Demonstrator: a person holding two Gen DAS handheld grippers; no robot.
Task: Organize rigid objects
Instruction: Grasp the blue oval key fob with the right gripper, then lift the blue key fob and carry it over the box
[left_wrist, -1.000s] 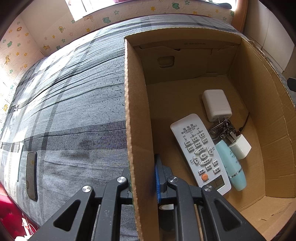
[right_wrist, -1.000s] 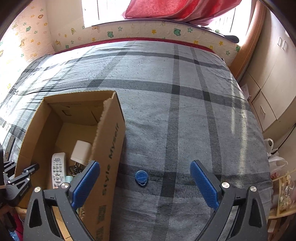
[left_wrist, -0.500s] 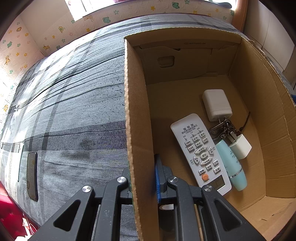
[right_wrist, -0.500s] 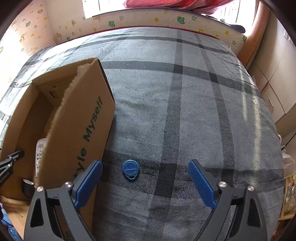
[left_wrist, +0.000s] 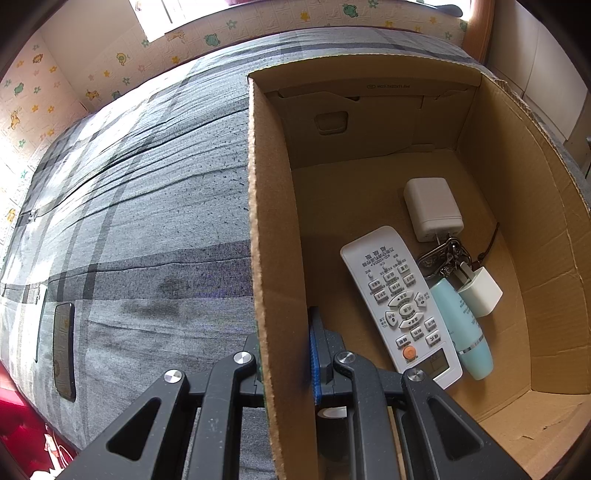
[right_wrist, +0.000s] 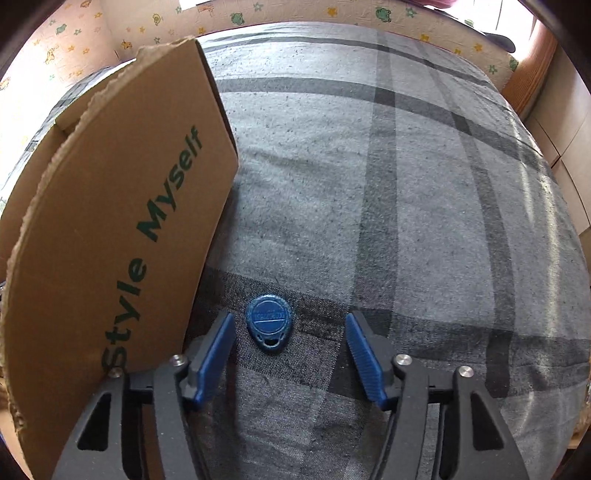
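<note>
Our left tool (left_wrist: 286, 354) is clamped on the cardboard box (left_wrist: 275, 236) wall. Our right tool (right_wrist: 290, 345) hangs unclenched, straddling the blue key fob (right_wrist: 269, 326) on the bed (right_wrist: 406, 206).

Grey plaid bedspread (right_wrist: 406, 184) – cartoon-animal wall padding (left_wrist: 92, 85) behind; sunlit window (left_wrist: 155, 14), wooden cupboards (right_wrist: 569, 122) right.

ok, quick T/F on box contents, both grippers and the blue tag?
1. The left gripper is clamped on the cardboard box wall. True.
2. The right gripper already grips the blue key fob. False: its fingers are open either side of it, not touching.
3. The white remote control lies inside the box. True.
4. The key fob is in the box. False: it lies on the grey plaid bedspread, beside the box.
</note>
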